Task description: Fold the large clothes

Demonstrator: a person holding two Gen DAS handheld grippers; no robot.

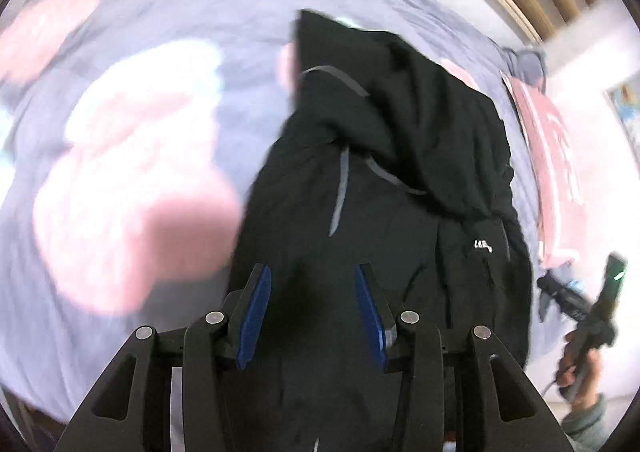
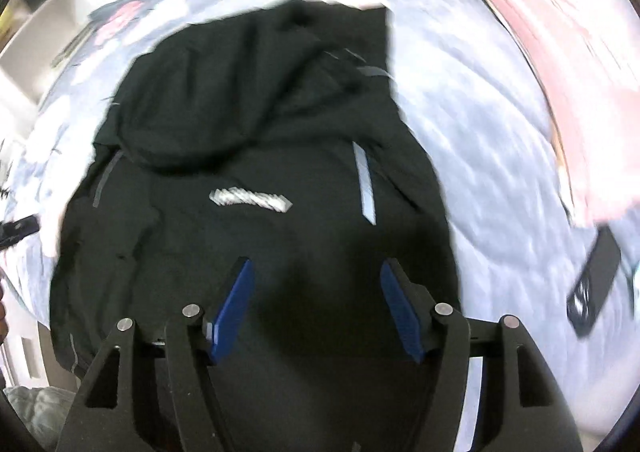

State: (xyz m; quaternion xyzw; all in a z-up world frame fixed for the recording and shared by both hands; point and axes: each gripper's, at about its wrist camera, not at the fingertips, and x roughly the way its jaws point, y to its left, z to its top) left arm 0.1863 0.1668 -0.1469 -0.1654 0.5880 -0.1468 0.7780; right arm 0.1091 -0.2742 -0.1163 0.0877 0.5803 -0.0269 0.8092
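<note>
Left wrist view shows our left tongs spread and empty above the black hooded jacket with grey strips lying on the floral bed quilt. Our right tongs gape empty too. We judge ourselves between folds; next we need a fresh edge to pinch.

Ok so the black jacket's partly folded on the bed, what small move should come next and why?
Probably lower the right gripper onto the black jacket near its edge and pinch: both it and the left gripper hang open above the fabric, holding nothing, and the hood end lies bunched.
</note>
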